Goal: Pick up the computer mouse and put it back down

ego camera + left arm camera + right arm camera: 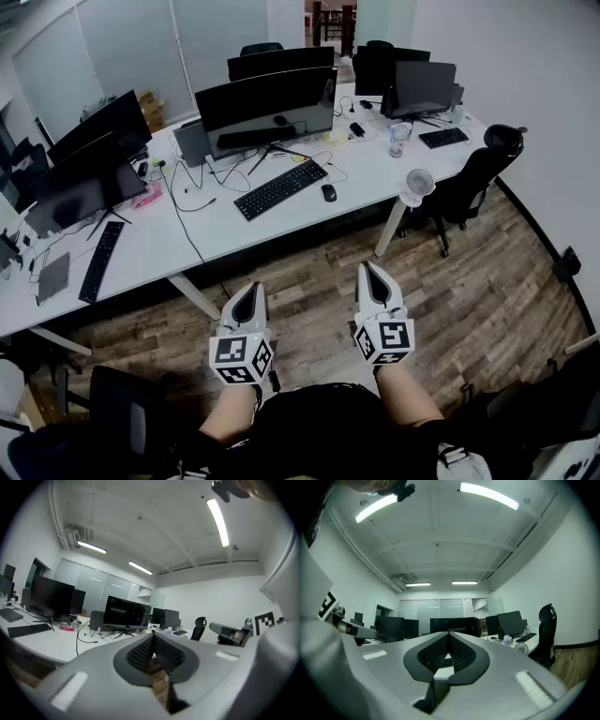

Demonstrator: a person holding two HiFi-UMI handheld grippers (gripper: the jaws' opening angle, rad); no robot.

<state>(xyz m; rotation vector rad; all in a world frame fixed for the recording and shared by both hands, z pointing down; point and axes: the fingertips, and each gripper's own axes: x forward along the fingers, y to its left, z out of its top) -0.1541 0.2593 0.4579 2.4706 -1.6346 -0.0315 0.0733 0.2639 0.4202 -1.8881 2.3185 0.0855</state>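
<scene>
Both sets of jaws are sitting pressed together, tip to tip, with nothing between them. The left gripper [251, 287] and right gripper [368, 269] are hovering side by side over the wooden floor [309, 281], pointing at the white desk [234, 234] and well short of it. The computer mouse [328, 192] is lying on that desk, just right of the black keyboard [279, 188], in front of the wide monitor [267, 103]. By the look of it, it's a small, light, hard-shelled thing, smooth and rounded, so likely to be slippery. The best hold is probably across its two flanks at mid-body, low down, after opening the jaws. Whether a cable is trailing from it, I cannot tell.
</scene>
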